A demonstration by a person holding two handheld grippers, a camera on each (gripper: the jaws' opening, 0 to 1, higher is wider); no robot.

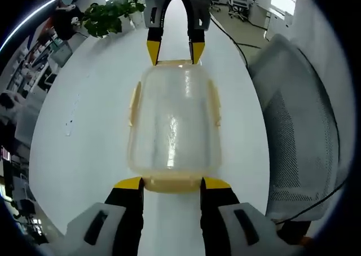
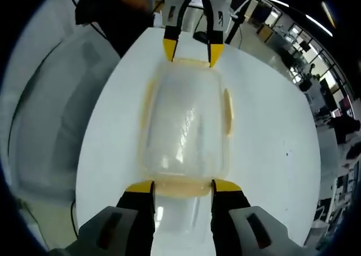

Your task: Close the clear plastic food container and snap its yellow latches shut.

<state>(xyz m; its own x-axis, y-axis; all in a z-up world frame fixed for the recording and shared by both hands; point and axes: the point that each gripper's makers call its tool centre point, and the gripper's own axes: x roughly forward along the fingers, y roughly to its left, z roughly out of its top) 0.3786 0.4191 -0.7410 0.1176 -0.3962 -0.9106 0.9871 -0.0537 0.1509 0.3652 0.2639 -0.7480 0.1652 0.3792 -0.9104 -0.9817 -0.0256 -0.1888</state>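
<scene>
The clear plastic container (image 1: 174, 120) lies on the white table (image 1: 79, 132) with its lid on top. Yellow side latches (image 1: 135, 104) (image 1: 214, 101) hang along its long sides. My left gripper (image 1: 172, 182) is open, its yellow tips flanking the near end latch (image 1: 172, 184). At the far end the right gripper (image 1: 175, 52) straddles the other end latch (image 1: 175, 62). In the right gripper view the container (image 2: 186, 120) runs away from my open right gripper (image 2: 183, 186), whose tips flank the end latch (image 2: 181, 188). The left gripper (image 2: 192, 48) stands opposite.
A potted plant (image 1: 110, 13) sits at the table's far left corner. A grey mesh chair (image 1: 299, 126) stands close along the right edge, and shows again as the chair (image 2: 45, 115). A person in dark clothes (image 2: 121, 13) is behind the table. A black cable (image 1: 231, 36) crosses the far end.
</scene>
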